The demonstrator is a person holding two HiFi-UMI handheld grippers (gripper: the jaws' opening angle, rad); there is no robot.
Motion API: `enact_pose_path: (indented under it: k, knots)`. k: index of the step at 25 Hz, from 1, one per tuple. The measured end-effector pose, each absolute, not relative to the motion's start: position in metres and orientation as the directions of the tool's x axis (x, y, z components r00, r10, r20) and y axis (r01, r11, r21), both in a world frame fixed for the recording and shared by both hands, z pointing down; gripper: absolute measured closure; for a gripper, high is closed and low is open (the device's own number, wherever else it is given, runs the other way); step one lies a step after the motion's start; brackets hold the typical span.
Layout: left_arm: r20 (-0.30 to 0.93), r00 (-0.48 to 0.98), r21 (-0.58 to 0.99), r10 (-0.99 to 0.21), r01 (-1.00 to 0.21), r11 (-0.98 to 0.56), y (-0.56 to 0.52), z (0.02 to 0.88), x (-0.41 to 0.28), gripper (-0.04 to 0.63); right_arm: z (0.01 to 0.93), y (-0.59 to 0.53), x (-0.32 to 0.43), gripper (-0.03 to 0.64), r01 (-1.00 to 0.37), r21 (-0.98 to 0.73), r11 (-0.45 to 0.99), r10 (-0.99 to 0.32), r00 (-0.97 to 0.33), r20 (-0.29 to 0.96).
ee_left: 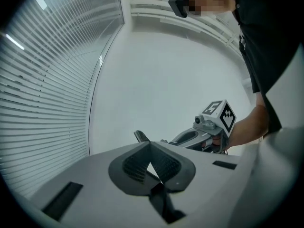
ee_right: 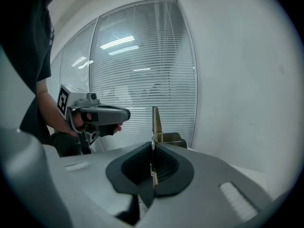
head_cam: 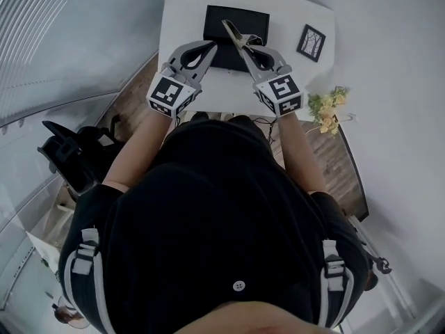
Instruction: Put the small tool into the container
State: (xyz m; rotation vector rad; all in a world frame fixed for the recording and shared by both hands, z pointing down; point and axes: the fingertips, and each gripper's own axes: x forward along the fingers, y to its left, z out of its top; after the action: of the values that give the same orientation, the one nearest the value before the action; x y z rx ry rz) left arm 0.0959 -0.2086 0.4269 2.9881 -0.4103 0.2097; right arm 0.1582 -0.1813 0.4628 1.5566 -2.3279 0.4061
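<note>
While right gripper pinches tool tight | tool's long axis runs ahead along its jaws | container lies just ahead-below, seemingly under tool tip | left gripper closed, empty, alongside

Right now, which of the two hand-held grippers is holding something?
The right hand-held gripper: its jaws are shut on the small tool, which sticks out past the tips. The left hand-held gripper has its jaws together with nothing between them.
</note>
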Motion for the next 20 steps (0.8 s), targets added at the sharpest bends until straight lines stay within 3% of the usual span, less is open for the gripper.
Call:
enact_pose_path:
  k: [7,20]
  knots:
    - [0.157,0.926,0.098,-0.344,-0.361,-0.927,-0.222,0.441,0.113,0.588,0.502,-0.197,0.174,0.604,-0.883,-0.093,0.461,-0.742,-0.441,0.505]
    - [0.189,0.862,0.105,-0.471,-0.495,-0.863,-0.229,0.468,0.122,0.588,0.595,-0.195,0.176,0.604,-0.749,-0.144,0.646,-0.439,-0.519,0.733]
